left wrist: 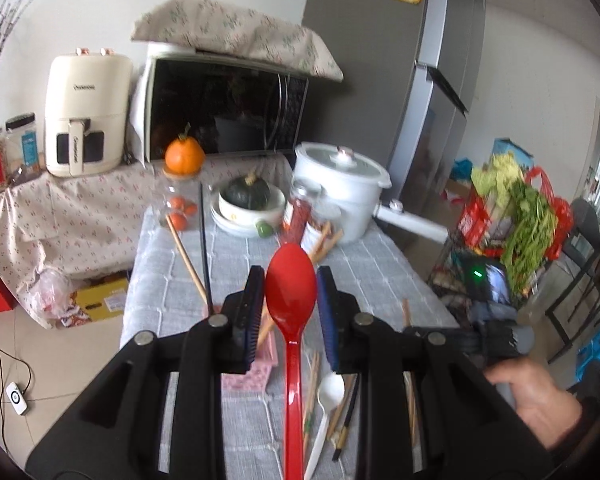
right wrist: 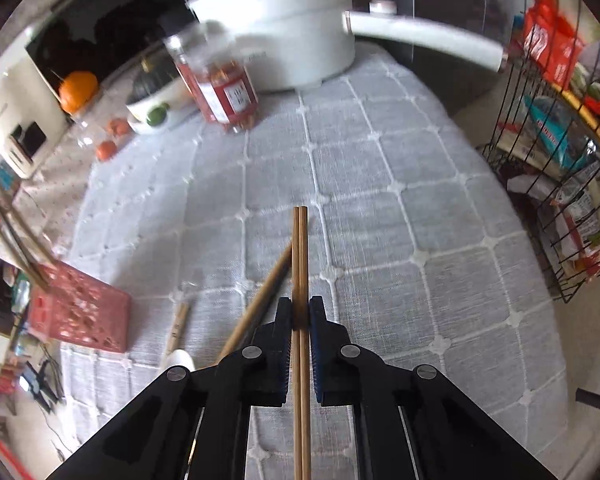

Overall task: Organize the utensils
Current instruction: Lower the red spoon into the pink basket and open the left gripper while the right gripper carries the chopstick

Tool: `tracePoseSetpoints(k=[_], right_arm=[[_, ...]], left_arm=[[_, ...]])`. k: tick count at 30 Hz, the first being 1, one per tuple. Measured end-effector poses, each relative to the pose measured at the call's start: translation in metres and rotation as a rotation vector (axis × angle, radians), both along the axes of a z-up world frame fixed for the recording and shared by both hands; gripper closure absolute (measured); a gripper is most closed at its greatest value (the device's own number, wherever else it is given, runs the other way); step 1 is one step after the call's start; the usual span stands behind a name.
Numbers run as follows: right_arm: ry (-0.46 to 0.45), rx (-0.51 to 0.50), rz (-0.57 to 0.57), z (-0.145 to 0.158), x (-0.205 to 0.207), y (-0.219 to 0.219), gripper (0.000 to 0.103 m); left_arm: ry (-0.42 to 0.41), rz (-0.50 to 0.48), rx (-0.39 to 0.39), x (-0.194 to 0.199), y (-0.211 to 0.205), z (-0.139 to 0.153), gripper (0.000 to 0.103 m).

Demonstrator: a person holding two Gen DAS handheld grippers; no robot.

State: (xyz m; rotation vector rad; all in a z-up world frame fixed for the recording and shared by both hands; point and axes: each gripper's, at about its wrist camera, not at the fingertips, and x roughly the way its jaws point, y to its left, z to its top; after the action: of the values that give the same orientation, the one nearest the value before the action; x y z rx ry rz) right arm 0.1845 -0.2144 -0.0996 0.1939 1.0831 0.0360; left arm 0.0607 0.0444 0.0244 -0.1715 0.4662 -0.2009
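While the left tongs point(left wrist: 291, 280) frame a red spoon point(left wrist: 292, 312) between parted pads, whether they pinch it I cannot tell. The right tongs point(right wrist: 300, 312) clamp two chopsticks point(right wrist: 301, 264) above the table point(right wrist: 380, 184). Left of them sits a pink basket point(right wrist: 80, 316), and farther off a pot point(right wrist: 276, 32).

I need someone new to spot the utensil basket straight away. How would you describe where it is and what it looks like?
Start from the grey quilted tablecloth with the big white lidded pot at its far end. Come to the near left edge: the pink perforated plastic basket sits there. It is the only pink, boxy container on the table, with wooden chopsticks sticking out of it.
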Motion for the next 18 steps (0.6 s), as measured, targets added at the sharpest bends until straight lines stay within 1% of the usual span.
tracePoseSetpoints(k=[6,10,14,17,18], right_arm=[[-0.159,0.063,0.015,0.049,-0.030,0.000,0.095],[-0.273,0.068,0.041,0.077,-0.045,0.009,0.096],[-0.367,0.056,0.068,0.098,-0.052,0.022,0.098],[-0.403,0.071,0.087,0.106,-0.052,0.024,0.098],[-0.404,0.081,0.087,0.107,-0.053,0.024,0.098]], left_arm=[[-0.159,0.093,0.004,0.009,0.002,0.008,0.075],[-0.269,0.158,0.034,0.017,-0.001,0.009,0.075],[-0.304,0.208,0.051,0.030,-0.005,0.004,0.075],[-0.305,0.244,0.067,0.041,-0.007,-0.002,0.075],[-0.296,0.251,0.060,0.045,-0.007,-0.004,0.075]])
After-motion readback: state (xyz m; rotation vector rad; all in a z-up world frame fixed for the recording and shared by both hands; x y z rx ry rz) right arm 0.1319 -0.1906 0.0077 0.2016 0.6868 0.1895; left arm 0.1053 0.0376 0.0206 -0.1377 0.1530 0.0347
